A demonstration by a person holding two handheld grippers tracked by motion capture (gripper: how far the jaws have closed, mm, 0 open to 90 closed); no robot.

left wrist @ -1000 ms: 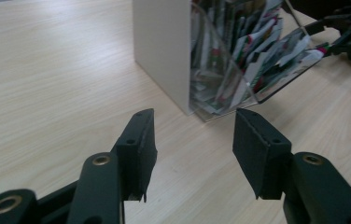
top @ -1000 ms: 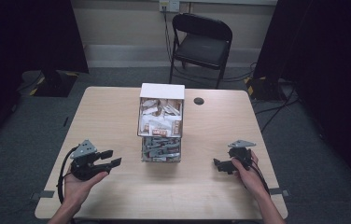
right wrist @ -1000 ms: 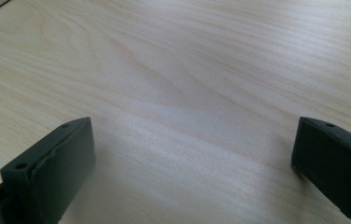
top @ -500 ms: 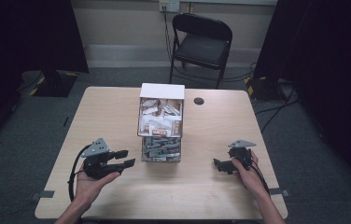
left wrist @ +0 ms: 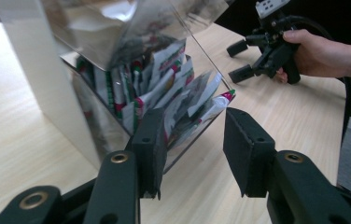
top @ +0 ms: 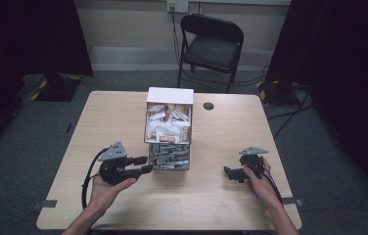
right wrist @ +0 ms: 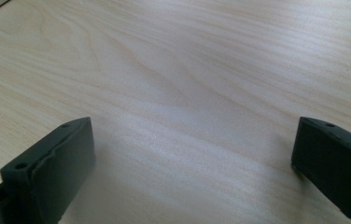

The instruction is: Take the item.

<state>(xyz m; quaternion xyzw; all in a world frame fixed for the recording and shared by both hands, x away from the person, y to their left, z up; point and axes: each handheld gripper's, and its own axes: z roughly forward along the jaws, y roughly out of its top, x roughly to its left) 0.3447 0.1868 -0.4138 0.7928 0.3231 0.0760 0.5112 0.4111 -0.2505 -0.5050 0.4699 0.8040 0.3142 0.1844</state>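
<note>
At centre of the high view, a clear acrylic dispenser box full of small packets stands on the wooden table; the left gripper sits at its lower left corner, the right gripper rests lower right, well apart. Through the left gripper view, the jaws, which have just been closing, stand apart with nothing between them, aimed at sachets fanning out of the bottom tray. Those look light, limp and slick; pinching one protruding edge seems best. Across the right gripper view, jaws gape wide over bare wood.
</note>
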